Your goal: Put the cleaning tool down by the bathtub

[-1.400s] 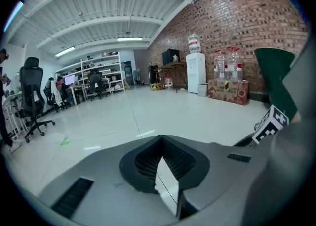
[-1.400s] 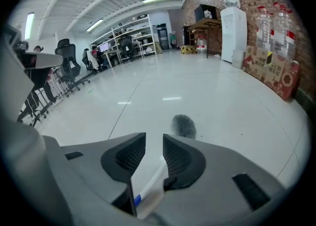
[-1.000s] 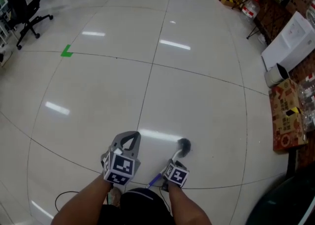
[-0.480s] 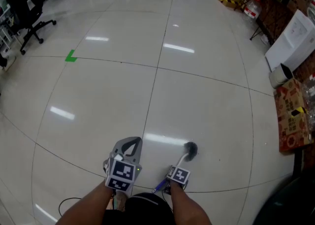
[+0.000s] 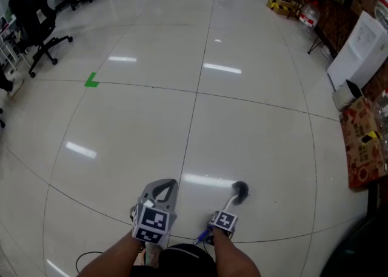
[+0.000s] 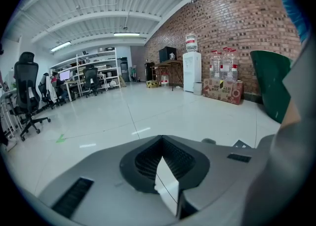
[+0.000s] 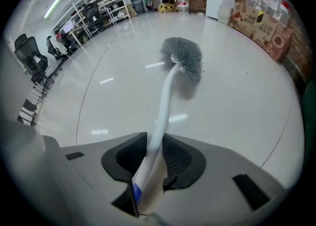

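A toilet brush with a grey bristle head point(image 7: 182, 57) and a white handle point(image 7: 163, 116) with a blue end points away from me over the pale floor. In the head view its head point(image 5: 240, 191) lies low at the tiles, just ahead of my right gripper point(image 5: 228, 210). The right gripper point(image 7: 155, 141) points steeply down. Its jaws have just been closing, and the handle sits between them with the pads pressing on it. My left gripper point(image 5: 169, 183) hangs to the left of the brush, its tips together point(image 6: 161, 138) and nothing in it.
Glossy tiled floor stretches ahead, marked with a green tape point(image 5: 91, 80). Office chairs point(image 5: 36, 9) stand at the far left. On the right are a cardboard box point(image 5: 362, 142), a white dispenser point(image 5: 357, 51) and a dark green container point(image 5: 357, 251). A black cable point(image 5: 91, 257) lies near my feet.
My right gripper has sunk a little toward the floor with the brush between its jaws, and the brush head now lies lower and further right. The left gripper has hardly moved.
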